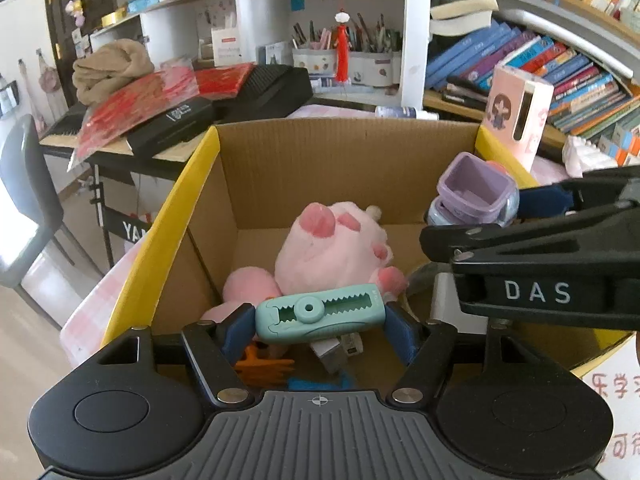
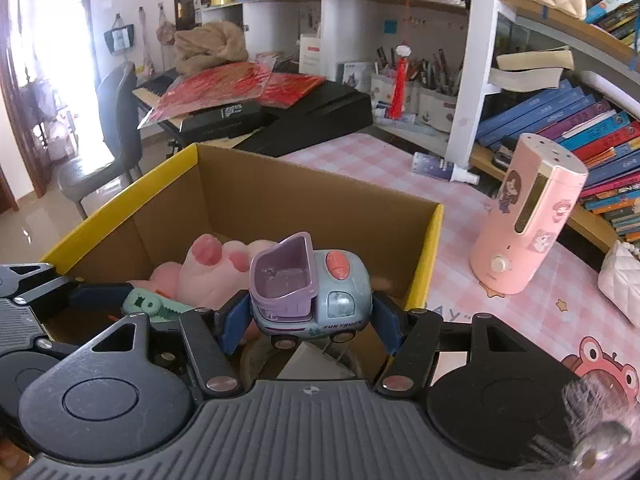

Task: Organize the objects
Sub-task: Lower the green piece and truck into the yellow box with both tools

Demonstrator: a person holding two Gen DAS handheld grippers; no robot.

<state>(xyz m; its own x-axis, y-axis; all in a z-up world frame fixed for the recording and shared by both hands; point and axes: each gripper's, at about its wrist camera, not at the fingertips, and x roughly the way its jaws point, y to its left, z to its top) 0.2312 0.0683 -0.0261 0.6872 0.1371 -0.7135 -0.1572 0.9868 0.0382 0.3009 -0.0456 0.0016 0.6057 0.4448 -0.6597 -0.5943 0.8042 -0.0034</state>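
Over the cardboard box (image 1: 340,168), my left gripper (image 1: 320,316) pinches a teal plastic clip (image 1: 320,314) end to end; right gripper (image 2: 308,314) clamps the toy truck (image 2: 310,288) by its sides. Both light, stiff, slick; I'd keep grips centred.

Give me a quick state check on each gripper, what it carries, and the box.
left gripper: shut on the teal tool, over the box
teal tool: held level between the fingers
right gripper: shut on the toy truck, over the box
toy truck: upright, purple bed empty
cardboard box: open-topped, partly filled
pink plush: lying inside the box
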